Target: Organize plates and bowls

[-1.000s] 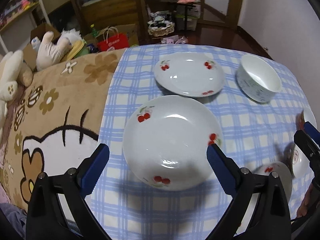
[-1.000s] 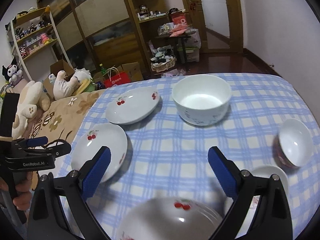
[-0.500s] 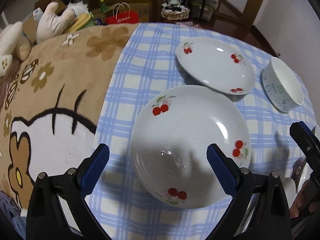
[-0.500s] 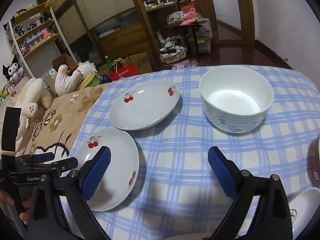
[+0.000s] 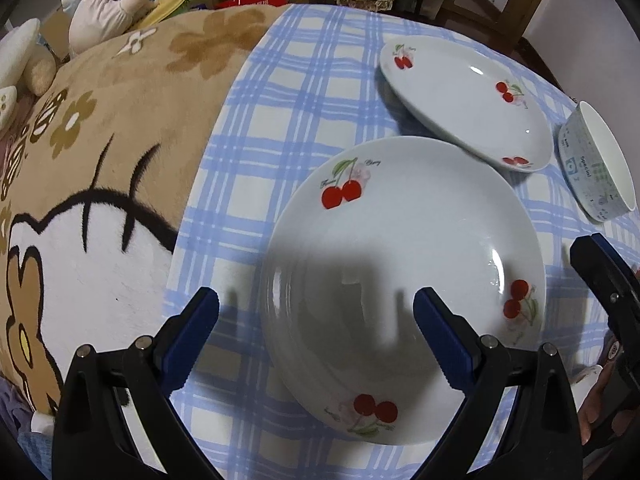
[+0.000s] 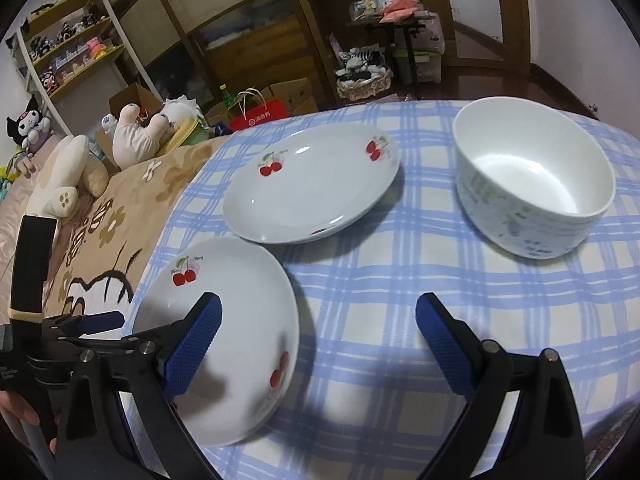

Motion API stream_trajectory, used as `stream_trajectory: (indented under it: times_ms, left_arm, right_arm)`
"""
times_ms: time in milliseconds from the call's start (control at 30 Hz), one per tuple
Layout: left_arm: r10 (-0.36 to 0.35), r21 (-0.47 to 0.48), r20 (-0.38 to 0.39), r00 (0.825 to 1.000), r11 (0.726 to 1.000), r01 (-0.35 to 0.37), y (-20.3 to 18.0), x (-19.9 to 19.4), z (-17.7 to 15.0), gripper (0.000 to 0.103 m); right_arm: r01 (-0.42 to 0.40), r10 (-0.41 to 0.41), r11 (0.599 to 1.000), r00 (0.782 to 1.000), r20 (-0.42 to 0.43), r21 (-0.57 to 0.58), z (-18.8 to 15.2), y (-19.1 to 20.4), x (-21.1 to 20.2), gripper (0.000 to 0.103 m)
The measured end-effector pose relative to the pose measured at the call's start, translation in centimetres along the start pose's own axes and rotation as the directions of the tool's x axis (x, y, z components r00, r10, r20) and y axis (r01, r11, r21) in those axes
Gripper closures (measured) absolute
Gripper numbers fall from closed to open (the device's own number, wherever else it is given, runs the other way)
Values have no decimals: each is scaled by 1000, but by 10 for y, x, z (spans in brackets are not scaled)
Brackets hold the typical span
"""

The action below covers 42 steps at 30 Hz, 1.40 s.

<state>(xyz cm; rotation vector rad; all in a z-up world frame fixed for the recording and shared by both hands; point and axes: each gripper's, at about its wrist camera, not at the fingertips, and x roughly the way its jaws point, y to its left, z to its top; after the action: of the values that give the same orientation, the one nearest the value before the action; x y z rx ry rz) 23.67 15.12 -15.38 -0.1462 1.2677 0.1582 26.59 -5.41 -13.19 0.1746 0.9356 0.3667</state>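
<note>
Far to my left a tan plush blanket (image 5: 120,128) with brown flowers and a cartoon face covers the surface, with white stuffed toys (image 6: 64,176) lying at its far end. Next to it begins the blue-and-white checked cloth (image 6: 400,288) that everything stands on. My left gripper (image 5: 316,332) hangs over the near cherry plate (image 5: 404,280), its blue pads spread wide with nothing between them; the left pad is over the cloth just beside the plate's rim and the right pad is over the plate's hollow. I cannot tell whether either pad touches the plate. This plate sits flat near the cloth's left edge, with cherry prints at three places around its rim. Just beyond it and a little to the right lies the second cherry plate (image 6: 312,184); in my left wrist view its near rim seems to overlap the first plate's far rim, while my right wrist view shows the two rims very close, so I cannot tell if they touch. My right gripper (image 6: 318,344) is also wide open and empty, its left pad in front of the near plate and its right pad over bare cloth. Further right, well apart from the plates, a deep white bowl (image 6: 532,176) with pale printing on its wall stands upright and empty.
</note>
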Motion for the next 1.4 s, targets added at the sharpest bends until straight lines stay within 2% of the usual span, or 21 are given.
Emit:
stream_trajectory:
  times_ms: [167,200,267,367,400,433,533,600,667,700,767,800,933,1267,1400]
  left_arm:
    - [-12,-7,-7,1000,1000,11,1,4,0,9]
    - [-16,-8,-11,1000,1000,16,1,4,0,14]
    - [-27,-18,-27,999,999,26,2,6,0,21]
    - [-60,-38,-45,997,998,58,6,10,0,38]
    - [-75,-48,-52,996,996,73,8,11,0,49]
    - [-75,-62,-56,996,996,71,9,12,0,52]
    - [-68,-88,-46,997,994,64,12,12,0,56]
    - [-58,-93,-40,997,994,54,11,11,-1,57]
    - [-48,-99,-36,998,994,44,12,10,-1,61]
    - [-47,-106,-33,998,993,44,13,10,-1,64]
    - [-49,-133,-22,999,990,46,18,10,-1,70]
    - [-58,-160,-10,998,986,55,22,9,-2,74]
    - [-114,-230,11,993,967,114,37,8,-3,80]
    - [-118,-203,21,993,972,120,35,1,-15,81]
    - [-125,-183,32,992,975,128,30,-8,-20,85]
  right_arm:
    - [-2,2,1000,1000,-22,-2,-4,5,9,2]
    - [3,-3,1000,1000,-30,-5,-5,6,11,3]
    - [0,0,1000,999,-47,-11,-7,9,15,15]
    - [6,-7,1000,997,-75,-17,-10,12,22,17]
    - [9,-11,1000,997,-78,-15,-11,12,23,17]
    - [8,-9,1000,997,-81,-13,-12,13,24,17]
    - [6,-7,1000,996,-94,-7,-15,14,28,18]
    - [0,-1,1000,995,-99,-9,-17,15,30,22]
    - [-12,10,1000,993,-113,-11,-18,17,32,44]
    - [-21,20,1000,992,-126,-12,-18,18,34,49]
    - [-33,30,999,985,-168,-19,-21,21,41,83]
    - [-17,11,999,984,-175,-29,-23,22,43,86]
    - [-36,34,999,984,-173,-9,-26,18,41,87]
    - [-9,6,1000,986,-170,-17,-34,20,23,87]
    - [6,-9,1000,988,-155,-21,-37,19,10,87]
